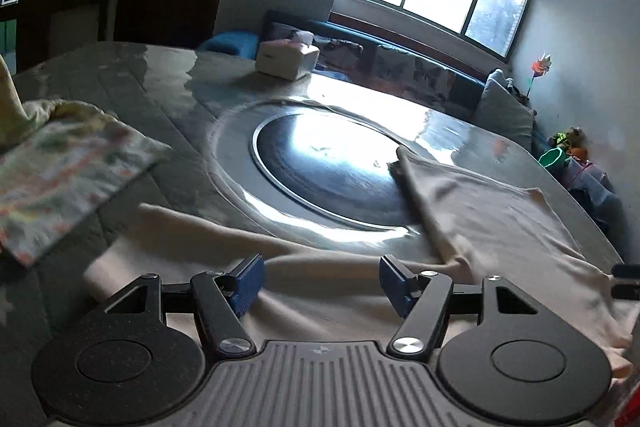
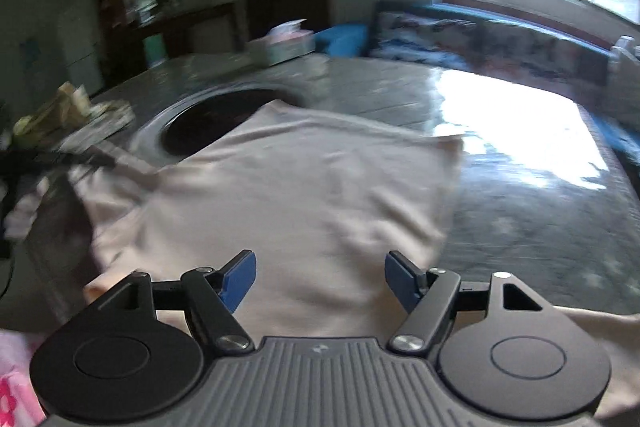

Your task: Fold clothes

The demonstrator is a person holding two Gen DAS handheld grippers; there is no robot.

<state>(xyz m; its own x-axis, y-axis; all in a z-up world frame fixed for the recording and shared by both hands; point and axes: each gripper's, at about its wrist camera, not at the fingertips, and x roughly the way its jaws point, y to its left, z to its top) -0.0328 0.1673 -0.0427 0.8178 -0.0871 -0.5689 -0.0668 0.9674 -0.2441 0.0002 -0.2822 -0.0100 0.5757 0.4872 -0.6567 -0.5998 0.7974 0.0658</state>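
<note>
A pale beige garment (image 2: pixel 304 179) lies spread over the grey table (image 2: pixel 520 219), its far part folded over and reaching the dark round inset (image 2: pixel 192 131). In the left wrist view the same garment (image 1: pixel 472 211) runs from the right across the front, with a rolled edge near the fingers. My left gripper (image 1: pixel 322 283) stands open above the cloth with nothing between its blue pads (image 1: pixel 248 283). My right gripper (image 2: pixel 320 281) is open too, hovering over the near part of the garment, and its blue pads (image 2: pixel 400 281) grip nothing.
A folded floral cloth (image 1: pixel 68 179) lies at the table's left. A tissue box (image 1: pixel 286 57) stands at the far side, past the round inset (image 1: pixel 328 171). A sofa (image 1: pixel 400 63) with cushions runs under the bright window. Something pink (image 2: pixel 16 379) shows at the lower left of the right wrist view.
</note>
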